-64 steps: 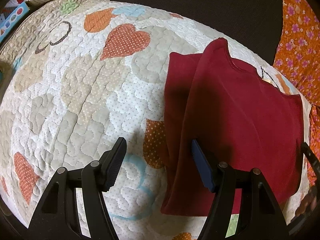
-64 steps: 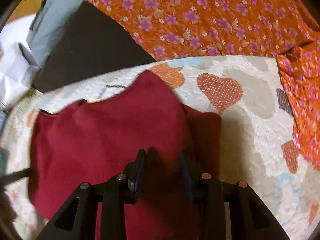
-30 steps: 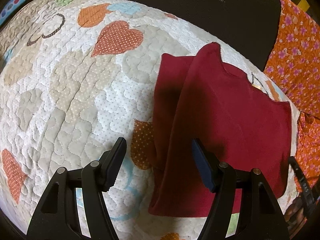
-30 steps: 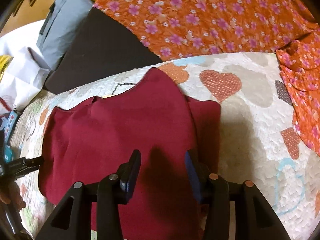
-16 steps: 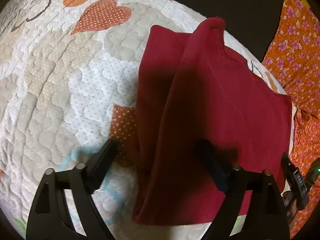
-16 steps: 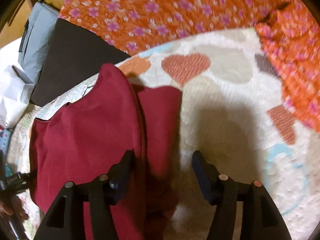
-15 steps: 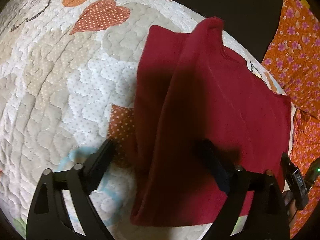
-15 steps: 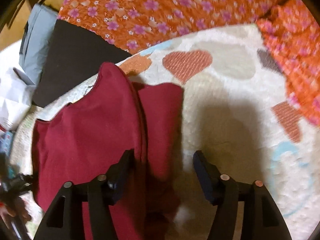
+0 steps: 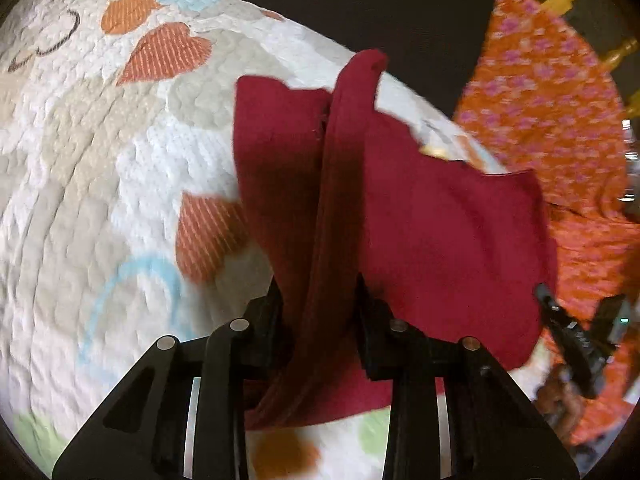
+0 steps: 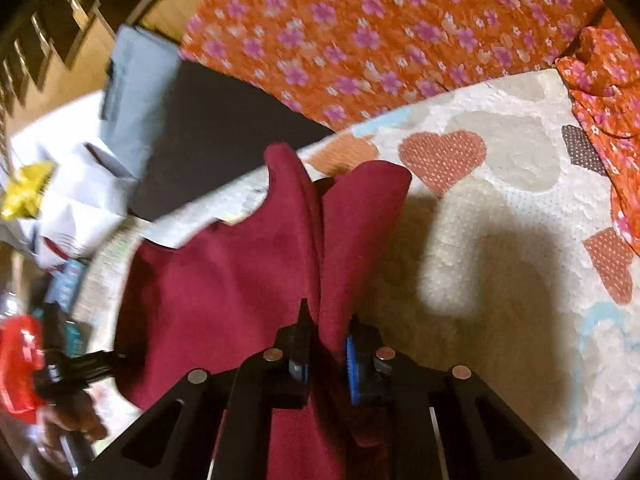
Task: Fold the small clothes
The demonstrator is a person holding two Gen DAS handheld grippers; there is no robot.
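Note:
A small dark red shirt [image 9: 440, 232] lies on a quilt with heart patches [image 9: 100, 168]. My left gripper [image 9: 320, 304] is shut on the shirt's left side edge, and the cloth rises in a ridge from the jaws. My right gripper [image 10: 326, 340] is shut on the shirt [image 10: 224, 280] at its right side edge, lifting a ridge there too. The right gripper [image 9: 576, 336] also shows in the left wrist view at the far right. The left gripper [image 10: 80, 364] shows at the left in the right wrist view.
An orange flowered cloth [image 10: 360, 32] lies beyond and beside the quilt [image 10: 500, 240]. A black flat cushion [image 10: 216, 128], a grey folded item [image 10: 136, 88] and white paper [image 10: 72, 204] lie at the far side. Wooden rails stand behind.
Both grippers have moved onto the shirt's side edges and closed on them. The edges now stand lifted off the quilt in ridges.

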